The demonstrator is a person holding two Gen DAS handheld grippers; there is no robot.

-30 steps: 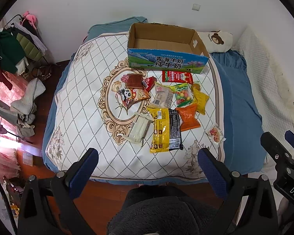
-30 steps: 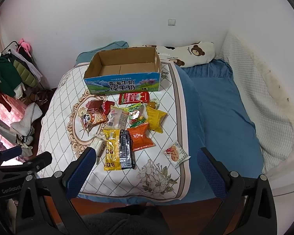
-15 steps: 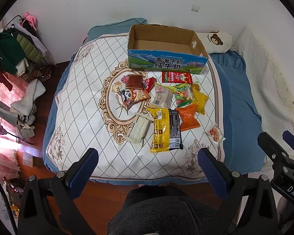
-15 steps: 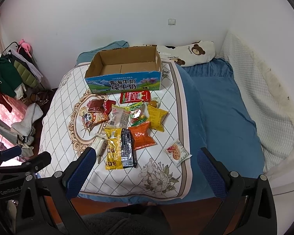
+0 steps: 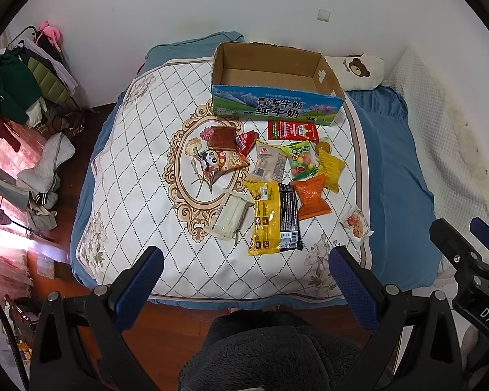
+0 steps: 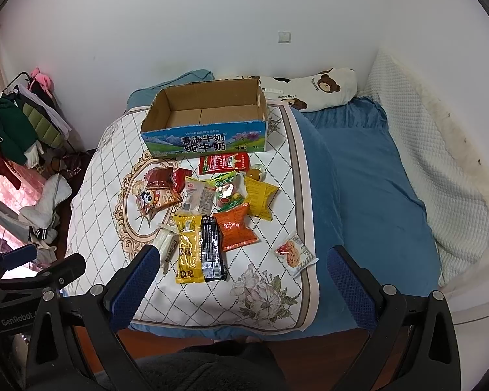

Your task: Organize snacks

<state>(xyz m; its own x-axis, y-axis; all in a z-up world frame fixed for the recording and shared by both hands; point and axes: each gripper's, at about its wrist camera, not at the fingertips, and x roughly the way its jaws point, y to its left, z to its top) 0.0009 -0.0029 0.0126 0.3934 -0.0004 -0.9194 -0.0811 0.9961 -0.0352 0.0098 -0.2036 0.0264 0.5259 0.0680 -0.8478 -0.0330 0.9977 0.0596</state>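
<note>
Several snack packets lie in a loose pile on the quilted bed cover: a yellow-and-black pack (image 5: pixel 274 219) (image 6: pixel 200 249), an orange bag (image 5: pixel 309 197) (image 6: pixel 235 227), a red packet (image 5: pixel 292 130) (image 6: pixel 224 162), a cookie packet (image 5: pixel 356 222) (image 6: pixel 293 253) off to the right. An empty open cardboard box (image 5: pixel 270 79) (image 6: pixel 205 117) stands behind them. My left gripper (image 5: pixel 244 285) and right gripper (image 6: pixel 241 285) are both open and empty, held above the bed's near edge, well short of the snacks.
The bed cover (image 5: pixel 140 150) lies on a blue sheet (image 6: pixel 368 176). A bear-print pillow (image 6: pixel 322 88) lies at the back by the wall. Clothes on a rack (image 5: pixel 19 88) and a heap on the floor (image 5: pixel 45 169) are at the left.
Both views have shifted only slightly; the snacks and box have not moved. Both grippers stay open.
</note>
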